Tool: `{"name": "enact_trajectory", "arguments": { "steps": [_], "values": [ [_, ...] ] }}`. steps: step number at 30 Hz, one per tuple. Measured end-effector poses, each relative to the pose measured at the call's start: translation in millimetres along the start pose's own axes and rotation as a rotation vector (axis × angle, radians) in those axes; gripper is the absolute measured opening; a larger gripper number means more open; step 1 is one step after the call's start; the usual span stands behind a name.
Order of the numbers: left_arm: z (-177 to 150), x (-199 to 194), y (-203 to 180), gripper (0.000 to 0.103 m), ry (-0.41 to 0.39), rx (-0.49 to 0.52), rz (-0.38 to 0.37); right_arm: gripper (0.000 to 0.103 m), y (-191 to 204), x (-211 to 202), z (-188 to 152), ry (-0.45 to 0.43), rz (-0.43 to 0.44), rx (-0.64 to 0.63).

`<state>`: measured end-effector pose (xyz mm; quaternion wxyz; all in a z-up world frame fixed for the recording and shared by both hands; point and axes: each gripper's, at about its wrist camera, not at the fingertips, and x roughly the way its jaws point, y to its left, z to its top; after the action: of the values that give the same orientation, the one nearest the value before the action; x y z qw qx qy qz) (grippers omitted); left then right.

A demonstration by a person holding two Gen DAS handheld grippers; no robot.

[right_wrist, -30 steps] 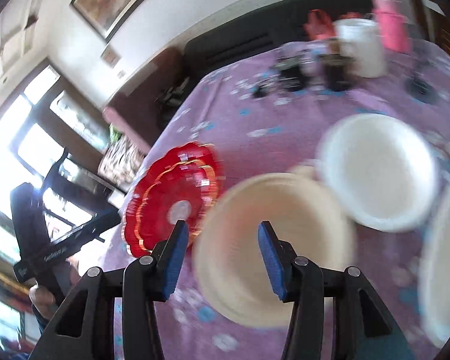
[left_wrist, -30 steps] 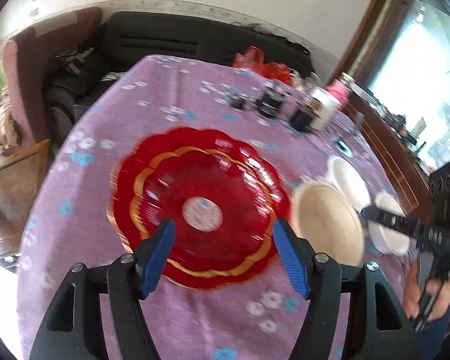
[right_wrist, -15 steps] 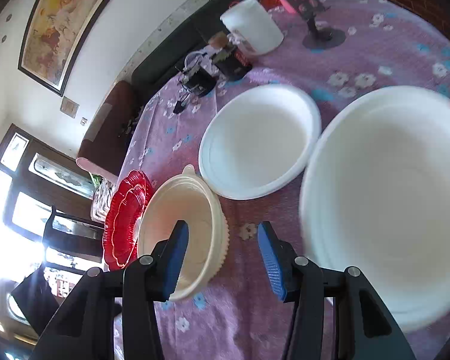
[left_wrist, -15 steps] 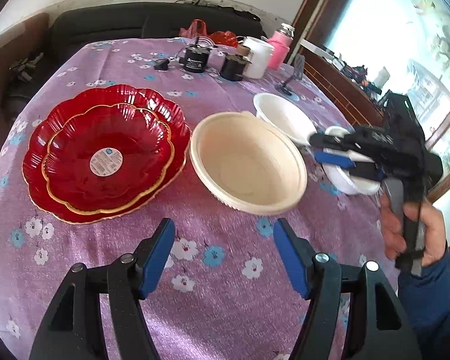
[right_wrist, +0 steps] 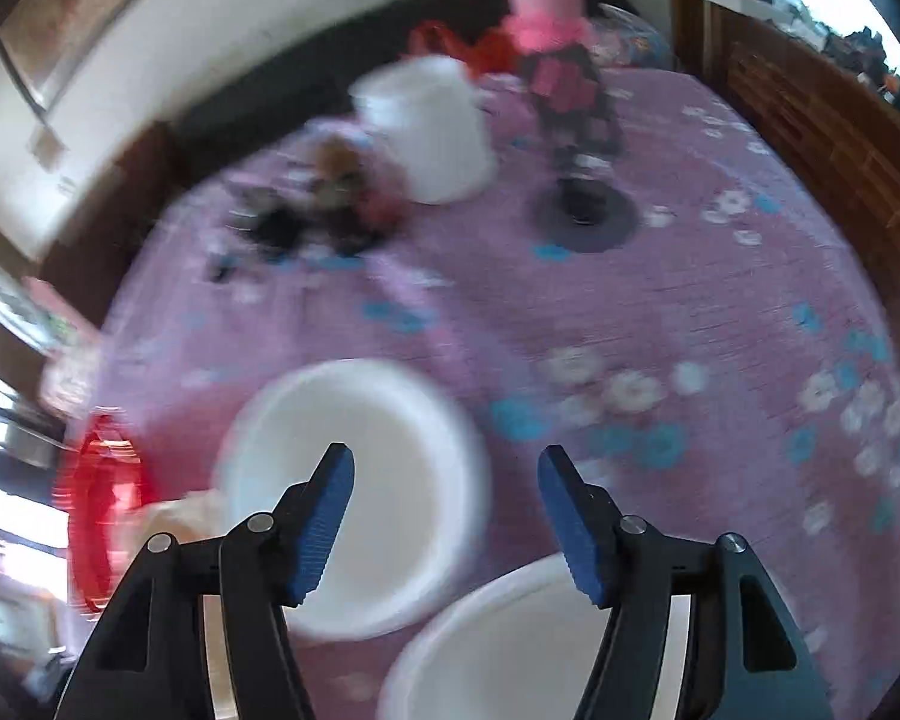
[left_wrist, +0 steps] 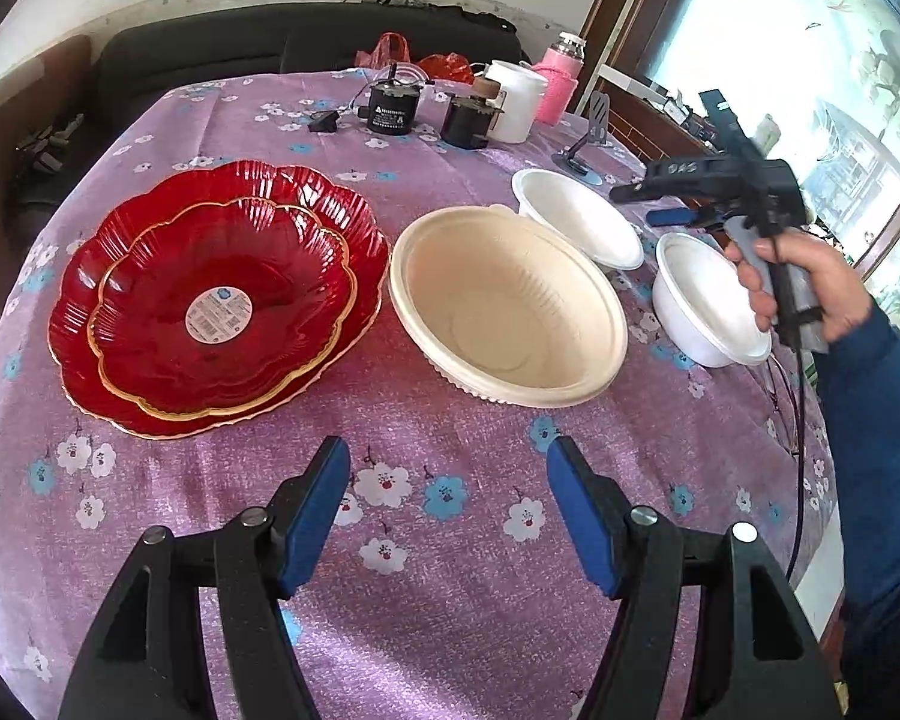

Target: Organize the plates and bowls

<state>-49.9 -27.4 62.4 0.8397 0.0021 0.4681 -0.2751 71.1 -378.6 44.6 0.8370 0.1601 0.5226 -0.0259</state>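
Note:
Two red scalloped plates (left_wrist: pixel 216 306) lie stacked on the purple flowered tablecloth (left_wrist: pixel 450 540) at the left. A large cream bowl (left_wrist: pixel 507 306) sits beside them. Two white bowls stand to its right: a far one (left_wrist: pixel 576 219) and a near one (left_wrist: pixel 705 300). My left gripper (left_wrist: pixel 450 507) is open and empty, held back above the cloth in front of the cream bowl. My right gripper (right_wrist: pixel 447 516) is open and empty, hovering above the two white bowls (right_wrist: pixel 360 492) (right_wrist: pixel 510 648); it also shows in the left wrist view (left_wrist: pixel 672 204). The right wrist view is blurred.
At the table's far side stand a white container (left_wrist: pixel 513 99), a pink flask (left_wrist: pixel 558 84), two small black devices (left_wrist: pixel 393 108), and a phone stand (left_wrist: pixel 588 150). A dark sofa (left_wrist: pixel 270 42) lies behind the table. A wooden window frame is to the right.
My left gripper has pulled back and steadied, so the plates and bowls sit farther ahead. My right gripper has swung up and right from the near white bowl toward the table's far side.

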Motion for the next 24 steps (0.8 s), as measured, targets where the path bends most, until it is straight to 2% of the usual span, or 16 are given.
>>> {"name": "enact_trajectory", "arguments": {
  "steps": [2, 3, 4, 5, 6, 9, 14, 19, 24],
  "values": [
    [1, 3, -2, 0.067, 0.005, 0.004, 0.005, 0.068, -9, 17, 1, 0.040, 0.068, 0.019],
    [1, 4, -3, 0.067, 0.006, 0.005, 0.007, 0.067, -9, 21, 2, 0.045, 0.054, 0.010],
    [2, 4, -3, 0.067, 0.008, 0.004, 0.008, 0.051, -10, 23, 0, 0.045, 0.048, 0.005],
    [2, 5, -3, 0.067, 0.008, 0.004, 0.011, 0.016, -11, 23, 0, 0.044, 0.092, 0.016],
    [2, 5, -3, 0.067, 0.007, 0.003, 0.015, 0.012, -12, 19, 0, 0.031, 0.146, 0.034],
    [3, 7, 0, 0.067, 0.010, -0.008, 0.024, 0.008, -9, 1, -3, -0.021, 0.188, 0.023],
    [10, 7, 7, 0.067, 0.002, -0.037, 0.028, 0.007, -7, -41, -14, -0.124, 0.247, 0.049],
    [24, 4, 13, 0.067, -0.003, -0.076, 0.013, 0.007, 7, -76, -24, -0.201, 0.321, 0.022],
    [31, 3, 8, 0.068, 0.004, -0.100, -0.032, 0.007, 20, -104, -55, -0.214, 0.414, -0.019]
  ]
}}
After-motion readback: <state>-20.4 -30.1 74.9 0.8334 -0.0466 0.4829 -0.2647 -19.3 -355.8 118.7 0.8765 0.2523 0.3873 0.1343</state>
